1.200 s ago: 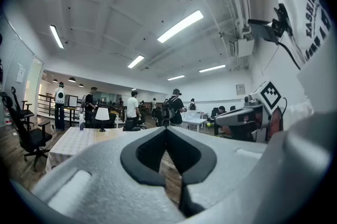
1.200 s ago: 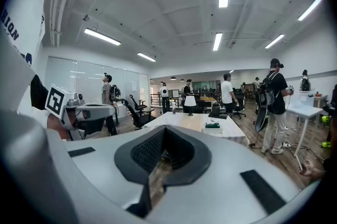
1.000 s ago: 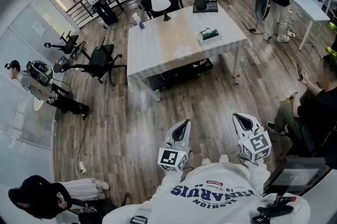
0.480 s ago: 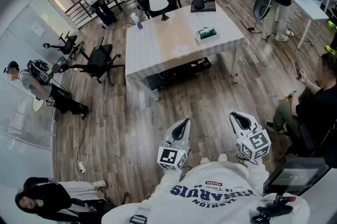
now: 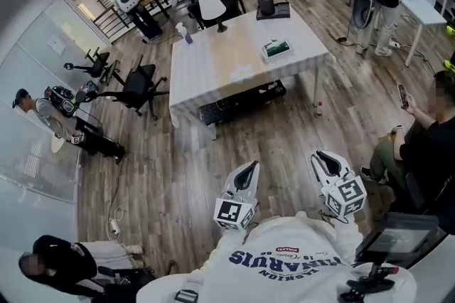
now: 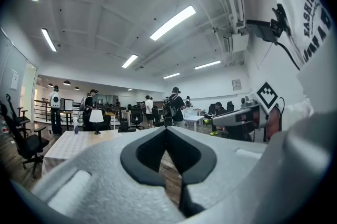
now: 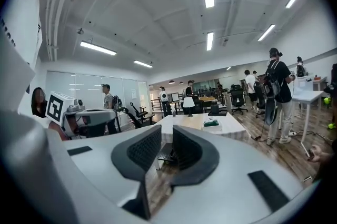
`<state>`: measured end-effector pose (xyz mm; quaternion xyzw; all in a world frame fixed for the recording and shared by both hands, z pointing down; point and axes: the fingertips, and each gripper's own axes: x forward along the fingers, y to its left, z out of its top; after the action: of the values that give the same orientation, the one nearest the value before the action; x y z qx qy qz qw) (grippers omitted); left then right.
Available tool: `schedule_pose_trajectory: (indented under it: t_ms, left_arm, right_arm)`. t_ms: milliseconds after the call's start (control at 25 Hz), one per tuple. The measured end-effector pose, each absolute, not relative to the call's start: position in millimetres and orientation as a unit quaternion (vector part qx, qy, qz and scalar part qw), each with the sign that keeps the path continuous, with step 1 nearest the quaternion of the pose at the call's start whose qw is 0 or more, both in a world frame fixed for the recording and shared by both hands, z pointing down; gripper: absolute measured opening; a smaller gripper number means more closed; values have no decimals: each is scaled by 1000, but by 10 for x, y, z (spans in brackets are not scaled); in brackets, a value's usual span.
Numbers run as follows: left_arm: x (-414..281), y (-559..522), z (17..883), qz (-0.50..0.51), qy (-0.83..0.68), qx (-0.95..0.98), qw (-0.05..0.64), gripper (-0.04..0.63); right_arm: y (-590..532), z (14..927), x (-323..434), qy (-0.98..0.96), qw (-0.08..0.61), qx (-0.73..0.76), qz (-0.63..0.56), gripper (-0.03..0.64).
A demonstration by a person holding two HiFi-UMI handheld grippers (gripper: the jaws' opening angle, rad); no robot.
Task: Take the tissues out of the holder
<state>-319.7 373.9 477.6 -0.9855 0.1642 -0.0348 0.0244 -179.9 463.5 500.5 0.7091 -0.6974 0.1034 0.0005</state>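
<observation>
The tissue holder [image 5: 277, 48], a white box with a green top, sits near the right edge of the white table [image 5: 227, 63] across the room. It also shows small in the right gripper view [image 7: 211, 123]. Both grippers are held close to the person's chest, far from the table and above the wooden floor. My left gripper [image 5: 250, 168] [image 6: 167, 129] is shut, tips touching, with nothing held. The jaws of my right gripper [image 5: 321, 156] [image 7: 167, 136] are opening, with a narrow gap and nothing between them.
On the table stand a white lamp [image 5: 212, 6], a spray bottle [image 5: 187, 33] and a black item on a tray [image 5: 270, 5]. Black chairs [image 5: 135, 84] stand left of it. A seated person [image 5: 419, 145] is at the right, and others stand around the room.
Both grippers stay at about the same place near the chest. The view has shifted slightly, and people at the back and lower left have moved.
</observation>
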Motion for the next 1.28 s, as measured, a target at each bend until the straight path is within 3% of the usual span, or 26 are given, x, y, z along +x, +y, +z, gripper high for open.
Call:
schedule_pose_trajectory:
  t_ms: [560,1280]
  left_arm:
    - [-2760,3989,4831,-53,173,-983,27,5]
    - [-2235,3496,5008,-49,137,-989,20,5]
  right_arm:
    - [4806,5297,-1367,-700,-14,703,127,57]
    - [4478,5433,-898,-670,-5,730,131,57]
